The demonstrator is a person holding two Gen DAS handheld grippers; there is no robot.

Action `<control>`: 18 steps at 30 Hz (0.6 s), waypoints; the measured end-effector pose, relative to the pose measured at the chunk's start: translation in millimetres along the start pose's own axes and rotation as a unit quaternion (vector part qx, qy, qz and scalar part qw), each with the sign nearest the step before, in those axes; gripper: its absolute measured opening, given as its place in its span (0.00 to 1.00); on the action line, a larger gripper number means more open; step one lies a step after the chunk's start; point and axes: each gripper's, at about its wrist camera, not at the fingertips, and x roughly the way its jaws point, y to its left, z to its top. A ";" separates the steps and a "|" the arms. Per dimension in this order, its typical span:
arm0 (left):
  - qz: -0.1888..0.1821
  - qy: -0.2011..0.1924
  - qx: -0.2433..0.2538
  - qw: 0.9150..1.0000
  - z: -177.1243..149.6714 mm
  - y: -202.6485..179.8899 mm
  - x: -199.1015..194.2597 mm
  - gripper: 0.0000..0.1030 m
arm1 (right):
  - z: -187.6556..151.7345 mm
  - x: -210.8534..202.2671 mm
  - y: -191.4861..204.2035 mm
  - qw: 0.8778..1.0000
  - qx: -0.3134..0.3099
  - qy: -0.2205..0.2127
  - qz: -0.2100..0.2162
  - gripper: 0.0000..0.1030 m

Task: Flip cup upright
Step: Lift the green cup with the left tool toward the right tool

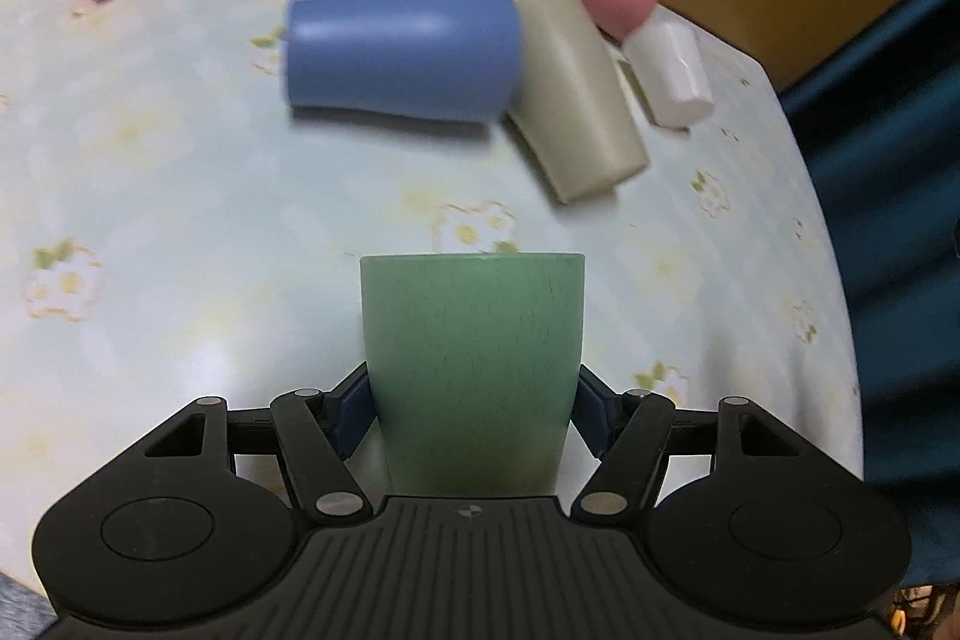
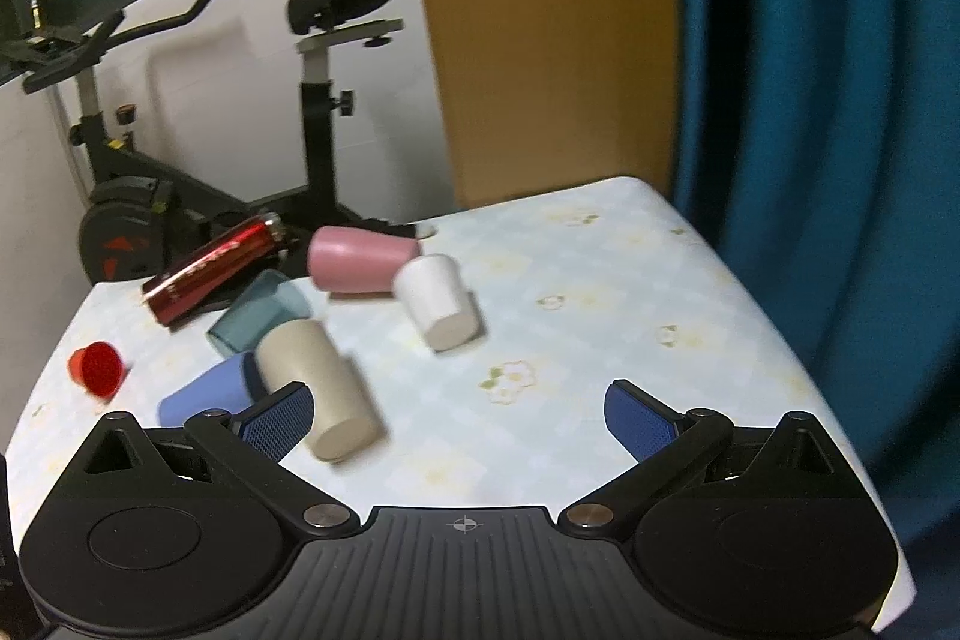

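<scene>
Left gripper (image 1: 474,415) fingers clamp green cup (image 1: 473,370) — axis forward; right gripper (image 2: 461,421) fingers spread.

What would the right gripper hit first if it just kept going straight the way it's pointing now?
Probably nothing at first: the right gripper is open and empty, and bare tablecloth lies ahead between its fingers. The white cup lies slightly left of that line and the beige cup beside the left finger; depth is uncertain.
</scene>
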 end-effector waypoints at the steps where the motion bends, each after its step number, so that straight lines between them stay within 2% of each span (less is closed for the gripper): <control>1: -0.003 0.002 0.000 1.000 -0.1 -1.7 2.1 0.67 | -0.1 0.5 -2.7 1.000 0.001 0.000 -0.002 1.00; 13: -0.007 0.012 0.033 0.999 1.9 -16.7 18.4 0.68 | -1.7 8.0 -2.6 1.000 -0.004 0.009 -0.008 1.00; 18: -0.018 0.014 0.043 0.999 3.8 -15.0 8.7 0.71 | -2.3 7.1 -1.1 1.000 -0.004 0.010 -0.006 0.99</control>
